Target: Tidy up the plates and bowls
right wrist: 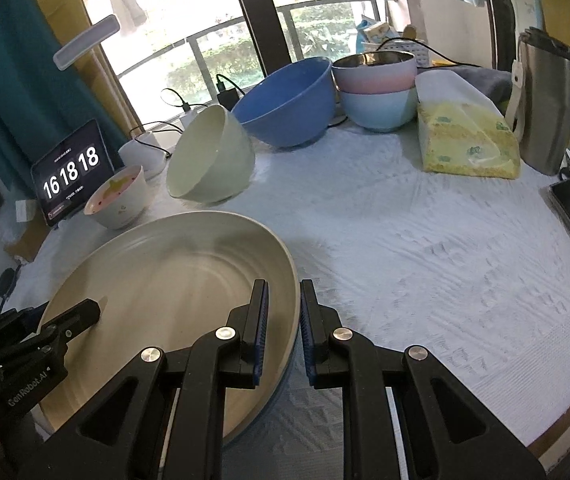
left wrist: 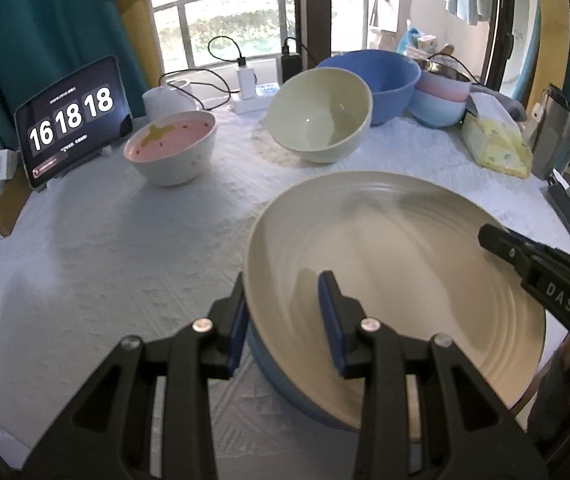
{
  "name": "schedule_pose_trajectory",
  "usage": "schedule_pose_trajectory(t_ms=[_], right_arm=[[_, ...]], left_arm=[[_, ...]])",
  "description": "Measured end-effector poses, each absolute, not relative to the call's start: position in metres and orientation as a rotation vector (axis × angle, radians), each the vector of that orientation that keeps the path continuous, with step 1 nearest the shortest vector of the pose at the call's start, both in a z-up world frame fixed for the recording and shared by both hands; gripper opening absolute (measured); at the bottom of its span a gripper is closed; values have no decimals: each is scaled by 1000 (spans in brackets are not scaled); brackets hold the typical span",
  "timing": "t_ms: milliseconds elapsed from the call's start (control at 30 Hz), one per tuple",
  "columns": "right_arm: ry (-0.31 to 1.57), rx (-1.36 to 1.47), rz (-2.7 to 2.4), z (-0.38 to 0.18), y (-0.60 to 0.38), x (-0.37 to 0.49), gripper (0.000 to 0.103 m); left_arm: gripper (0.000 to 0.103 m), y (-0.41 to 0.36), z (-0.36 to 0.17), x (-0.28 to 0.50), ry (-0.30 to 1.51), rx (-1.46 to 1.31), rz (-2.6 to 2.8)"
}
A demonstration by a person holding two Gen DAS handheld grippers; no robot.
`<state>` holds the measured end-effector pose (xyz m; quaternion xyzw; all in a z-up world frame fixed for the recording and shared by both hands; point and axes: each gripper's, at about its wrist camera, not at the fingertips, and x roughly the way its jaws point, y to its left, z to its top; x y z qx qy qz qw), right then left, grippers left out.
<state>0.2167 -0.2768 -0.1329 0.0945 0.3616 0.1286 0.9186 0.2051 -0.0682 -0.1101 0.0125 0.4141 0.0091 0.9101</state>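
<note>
Both grippers carry one large cream plate (left wrist: pixel 397 280) with a blue underside, low over the near edge of the table (right wrist: pixel 425 240). The left gripper (left wrist: pixel 285 320) straddles the plate's left rim, one pad outside and one inside; the outer pad touches the wall, but the inner pad appears to stand off it, so whether that grip is firm I cannot tell. The right gripper (right wrist: pixel 283 328) is clamped on the opposite rim, jaws nearly together.

To do this carry well, keep both hands level and moving together, so the plate neither tilts nor twists out of the looser left grip. Set it down flat before either side lets go.

The plate is wide and shallow, with faint concentric ridges inside and nothing in it. Toward the far edge, well apart, a pale green bowl (left wrist: pixel 319 116) leans against a big blue bowl (left wrist: pixel 377 80), with a strawberry-patterned bowl (left wrist: pixel 171 148) to the left.
</note>
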Motion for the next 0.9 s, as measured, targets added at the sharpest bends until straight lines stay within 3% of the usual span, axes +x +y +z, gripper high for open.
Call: schedule_pose_trajectory(t_ms=[333, 433, 467, 900], right_arm=[[746, 202, 277, -136, -276, 221, 17], [748, 199, 278, -137, -275, 221, 17], [751, 196, 277, -137, -275, 222, 17], [761, 222, 265, -135, -276, 222, 18]], left_arm=[[37, -66, -125, 214, 920, 44, 31], [41, -62, -130, 214, 935, 35, 44], [45, -61, -130, 213, 933, 32, 47], [47, -41, -119, 206, 867, -28, 75]])
